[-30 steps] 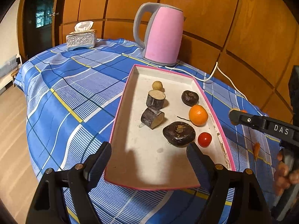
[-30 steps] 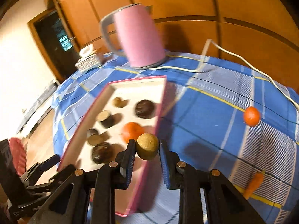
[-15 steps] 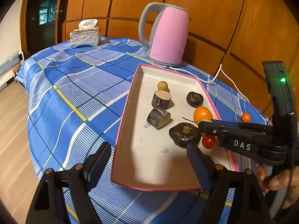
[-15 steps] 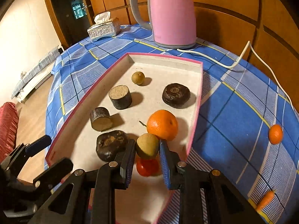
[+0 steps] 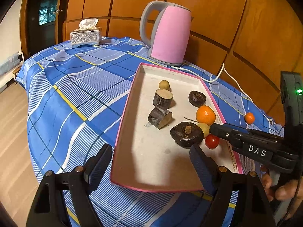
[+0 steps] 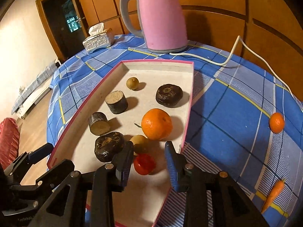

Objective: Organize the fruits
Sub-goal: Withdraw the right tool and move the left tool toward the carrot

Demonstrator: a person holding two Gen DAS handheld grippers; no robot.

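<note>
So the right tool (image 6: 148,162) is over the near right end of the shallow white tray with the pink rim (image 6: 187,113), and its jaws are opening. The small round tan-yellow fruit (image 6: 140,142) sits just ahead of the tips on the tray floor, and the blue pads no longer look pressed on it, so it reads as let go. It's wedged in a tight cluster: the big orange mandarin (image 6: 156,123) touching or just beside it on the far right, a dark brown lumpy round fruit (image 6: 108,145) just left, and a small red tomato (image 6: 144,163) right between the open jaws, nearer than the tan fruit.

That's the relation to watch, probably. Backing the right tool out means pulling toward the near side and up, and the tomato sits in that path, so a sloppy retreat could nudge it or roll the tan fruit.

The stuff left to collect lies out to the right on the blue plaid cloth of the worktop (image 6: 227,113): a small orange mandarin (image 6: 276,122) far right, and a little orange carrot (image 6: 272,195) near right, long axis slanting from near left to far right. Both are on the right tool's side, well apart from the tray.

The left tool (image 5: 151,162) hangs wide open and empty at the tray's near edge. Further back are two cut dark cylinder pieces (image 6: 116,102), another dark fruit (image 6: 169,95), a second small tan fruit (image 6: 132,83), the pink kettle (image 6: 161,17) with its white cord (image 6: 234,49), and a silver tissue box (image 6: 98,40).
</note>
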